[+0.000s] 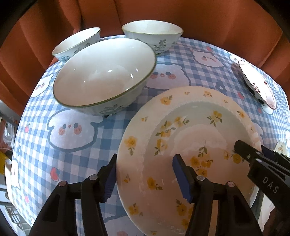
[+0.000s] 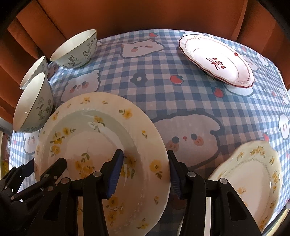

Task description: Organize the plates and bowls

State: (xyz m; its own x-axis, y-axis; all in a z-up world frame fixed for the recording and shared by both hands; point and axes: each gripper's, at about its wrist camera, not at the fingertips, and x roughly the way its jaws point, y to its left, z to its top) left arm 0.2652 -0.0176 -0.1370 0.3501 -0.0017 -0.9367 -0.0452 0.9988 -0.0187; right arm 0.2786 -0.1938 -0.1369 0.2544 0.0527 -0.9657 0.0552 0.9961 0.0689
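A round plate with yellow flowers lies on the checked tablecloth. My left gripper straddles its left rim, one pad at the outer edge, the other over the well. My right gripper straddles the opposite rim in the same way. On each side the inner pad stands off the well's wall, so both look open around the rim. Each gripper also shows in the other's view: right gripper, left gripper. Three white bowls with green sprigs stand behind the plate.
A red-trimmed plate sits at the far right of the table. A scalloped plate with yellow flowers lies close to my right gripper. Orange upholstery rises behind the table's far edge. The bowls crowd the plate's left.
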